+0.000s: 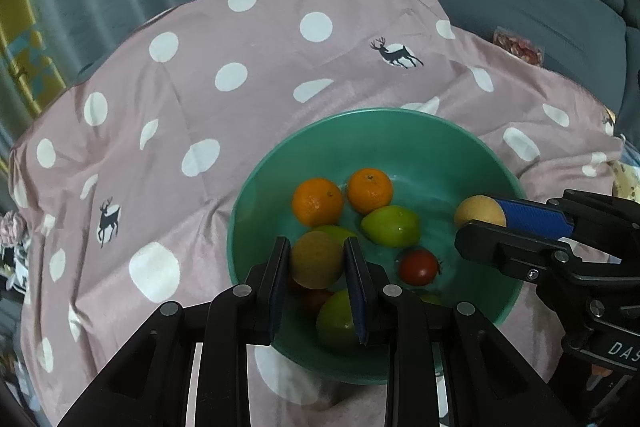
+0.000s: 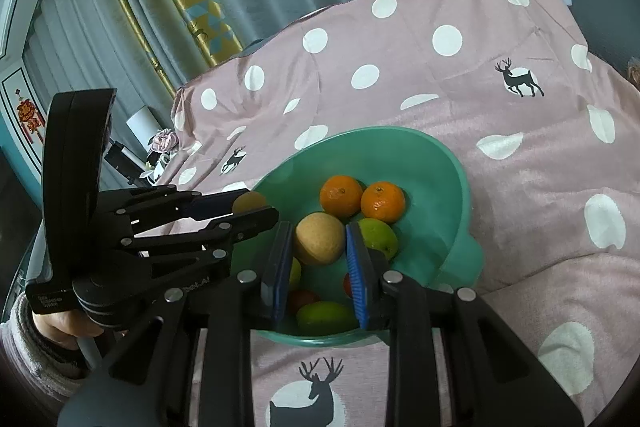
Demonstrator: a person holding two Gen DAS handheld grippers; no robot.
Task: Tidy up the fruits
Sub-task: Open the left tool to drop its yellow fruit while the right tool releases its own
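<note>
Two matte, rough-skinned tan round fruits are gripped over the smooth green bowl (image 1: 420,131): one (image 1: 316,259) by the left gripper (image 1: 318,263), the other (image 2: 320,238) by the right gripper (image 2: 318,243). Glossy oranges (image 1: 318,201), green fruits (image 1: 390,226) and a red tomato (image 1: 418,267) lie inside the bowl. Beyond its far rim, wrinkled pink dotted cloth (image 1: 240,39) is spread bare.

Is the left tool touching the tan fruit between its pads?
Touching. In the left wrist view, the left tool has both pads pressed against the sides of the tan fruit over the green bowl, with no gap.
</note>
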